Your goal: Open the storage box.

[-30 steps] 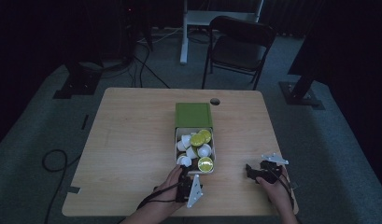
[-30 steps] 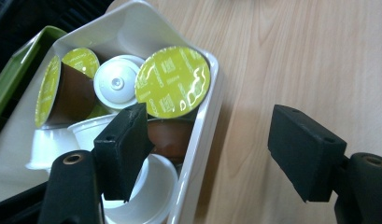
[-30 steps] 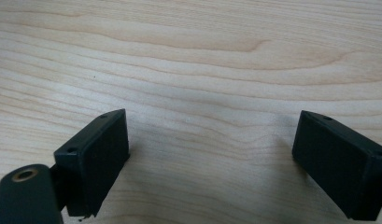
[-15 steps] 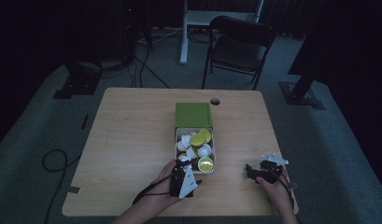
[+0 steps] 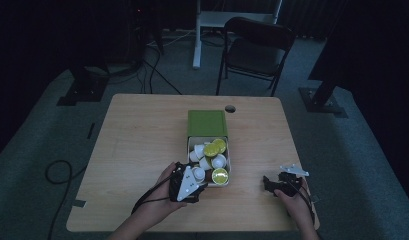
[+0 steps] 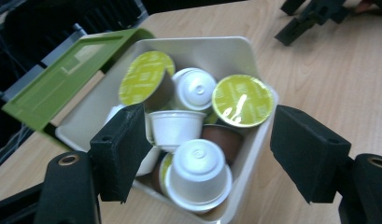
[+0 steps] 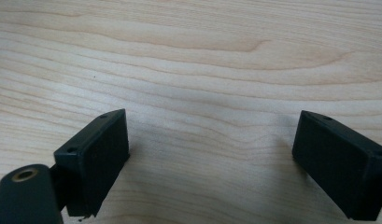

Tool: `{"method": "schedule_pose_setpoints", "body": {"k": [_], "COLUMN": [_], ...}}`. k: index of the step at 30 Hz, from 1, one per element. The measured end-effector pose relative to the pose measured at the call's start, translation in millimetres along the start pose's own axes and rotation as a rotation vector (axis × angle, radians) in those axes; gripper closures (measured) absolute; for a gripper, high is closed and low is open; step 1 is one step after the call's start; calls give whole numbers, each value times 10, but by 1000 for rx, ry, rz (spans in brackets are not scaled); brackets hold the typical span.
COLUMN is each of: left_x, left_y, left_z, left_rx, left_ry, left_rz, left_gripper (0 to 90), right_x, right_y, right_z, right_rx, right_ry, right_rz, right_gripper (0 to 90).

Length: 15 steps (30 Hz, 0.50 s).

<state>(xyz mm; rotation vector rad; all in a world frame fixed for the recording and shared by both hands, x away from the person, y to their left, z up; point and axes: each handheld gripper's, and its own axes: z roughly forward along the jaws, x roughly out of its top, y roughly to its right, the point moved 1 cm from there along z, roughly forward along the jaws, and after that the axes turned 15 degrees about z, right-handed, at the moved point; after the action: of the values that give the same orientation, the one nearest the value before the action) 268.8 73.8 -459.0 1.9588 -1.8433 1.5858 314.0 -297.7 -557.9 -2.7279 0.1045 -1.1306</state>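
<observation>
While left gripper (image 6: 205,154) hangs spread over box (image 6: 254,56), white capsule (image 6: 198,175) sits between jaws, untouched.

A light wooden tabletop (image 5: 137,150) carries an open white capsule box (image 5: 227,176) with its green lid (image 5: 207,123) flat behind.

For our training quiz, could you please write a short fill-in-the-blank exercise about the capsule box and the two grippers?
1. The box of coffee capsules has a hinged lid coloured ____.
2. The left gripper hovers with its jaws ____.
3. The right gripper faces bare ____ table.
4. The capsule nearest the left gripper is coloured ____.

Missing words: green; open; wooden; white.
</observation>
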Motion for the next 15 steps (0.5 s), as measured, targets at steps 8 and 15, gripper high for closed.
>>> {"method": "schedule_pose_setpoints", "body": {"k": [8,15], "left_x": [-130,-320], "left_y": [-121,-190], "left_z": [-116,-192], "left_rx": [42,72], "left_ry": [-6,-29], "left_rz": [-50,-110], "left_gripper": [280,268], "right_x": [0,0], "right_y": [0,0], "right_z": [0,0], "right_rx": [0,0], "right_ry": [0,0], "right_rz": [0,0], "right_gripper": [104,104]}}
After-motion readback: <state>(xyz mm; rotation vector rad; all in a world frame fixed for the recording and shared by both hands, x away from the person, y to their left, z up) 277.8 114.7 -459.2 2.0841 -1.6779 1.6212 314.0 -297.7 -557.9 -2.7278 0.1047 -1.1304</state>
